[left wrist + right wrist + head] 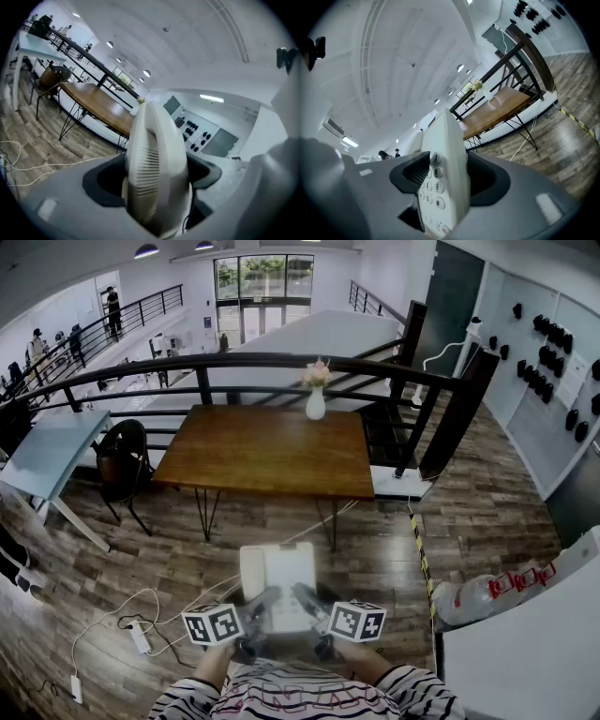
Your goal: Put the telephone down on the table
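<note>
White plastic telephone point(277, 587), held clear of the wood-plank floor point(394, 549) at 6 o'clock in the head view and gripped from both sides; it has not been set on the brown wooden table point(272, 451), which stands well apart at 12 o'clock from it. Legible writing is limited to the keypad point(432, 180) in the right gripper view, where the keys 3, 6, 9 and # can be read down one column; the other keys are too blurred to read. The marker cubes point(211, 624) on the grippers carry black-and-white square patterns and no text. Left gripper point(262, 604): jaws spread wide and clamped on the telephone's left side, the dark pads pressing either face of the body near a slotted grille point(145, 166). Right gripper point(307, 601): jaws likewise set wide and clamped on the right side, one pad lying over the keypad face, the other on the back. A white vase of flowers point(316, 399) stands at the table's far edge, toward 1 o'clock, just in front of a dark railing point(234, 362). A dark chair point(122, 460) sits at 9 o'clock of the table, and white cables point(141, 610) lie on the floor at 8 o'clock.
</note>
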Demonstrator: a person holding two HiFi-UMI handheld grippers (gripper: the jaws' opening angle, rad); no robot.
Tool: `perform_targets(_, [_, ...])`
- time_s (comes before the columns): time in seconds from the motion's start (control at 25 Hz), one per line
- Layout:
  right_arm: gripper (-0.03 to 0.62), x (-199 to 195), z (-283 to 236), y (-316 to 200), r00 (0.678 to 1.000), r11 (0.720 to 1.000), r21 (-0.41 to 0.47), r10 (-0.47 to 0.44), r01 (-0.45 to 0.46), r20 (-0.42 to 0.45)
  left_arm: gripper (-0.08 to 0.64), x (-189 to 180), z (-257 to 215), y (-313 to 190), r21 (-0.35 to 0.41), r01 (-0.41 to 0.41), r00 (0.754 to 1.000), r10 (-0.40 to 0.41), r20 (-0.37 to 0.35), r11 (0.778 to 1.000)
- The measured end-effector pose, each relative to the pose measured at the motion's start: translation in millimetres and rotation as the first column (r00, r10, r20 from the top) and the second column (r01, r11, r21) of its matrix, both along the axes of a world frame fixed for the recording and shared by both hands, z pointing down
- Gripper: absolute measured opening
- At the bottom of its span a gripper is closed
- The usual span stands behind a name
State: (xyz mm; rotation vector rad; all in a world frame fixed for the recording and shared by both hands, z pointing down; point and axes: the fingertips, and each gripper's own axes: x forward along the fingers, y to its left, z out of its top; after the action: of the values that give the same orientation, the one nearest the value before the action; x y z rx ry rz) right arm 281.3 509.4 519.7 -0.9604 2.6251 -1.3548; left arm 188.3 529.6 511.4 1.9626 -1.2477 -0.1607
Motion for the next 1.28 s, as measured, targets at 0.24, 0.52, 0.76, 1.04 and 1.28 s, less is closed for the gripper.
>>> perform_targets(0.24, [0.25, -5, 0, -16, 1.0, 1.0, 0.013, -0.016, 0.016, -0.008, 0.385, -5, 3, -15, 0.006, 0.011, 1.0, -0.011, -0.007, 1.0])
perform_targets(0.52, [0.25, -43, 4, -54, 1.0, 1.0, 0.006, -0.016, 0.016, -0.016, 0.385, -41, 9, -53, 0.001, 0.012, 1.0, -0.012, -0.019, 1.0])
perform_targets(0.76, [0.252, -97, 5, -104, 1.0, 1.0, -0.006, -0.002, 0.002, -0.015, 0.385, -96, 9, -105, -0.011, -0.001, 1.0, 0.001, -0.014, 1.0])
perform_targets(1.04, [0.252, -171, 3, -168, 0.999, 0.999, -0.017, 0.045, -0.045, -0.009, 0.385, -173, 7, -173, -0.02, -0.043, 0.999, 0.043, -0.006, 0.999])
perform_targets(1.28, [0.252, -216, -3, -215, 0.996, 0.995, -0.014, 0.094, -0.094, -0.005, 0.385, -217, 0, -224, -0.016, -0.095, 0.995, 0.095, -0.006, 0.995])
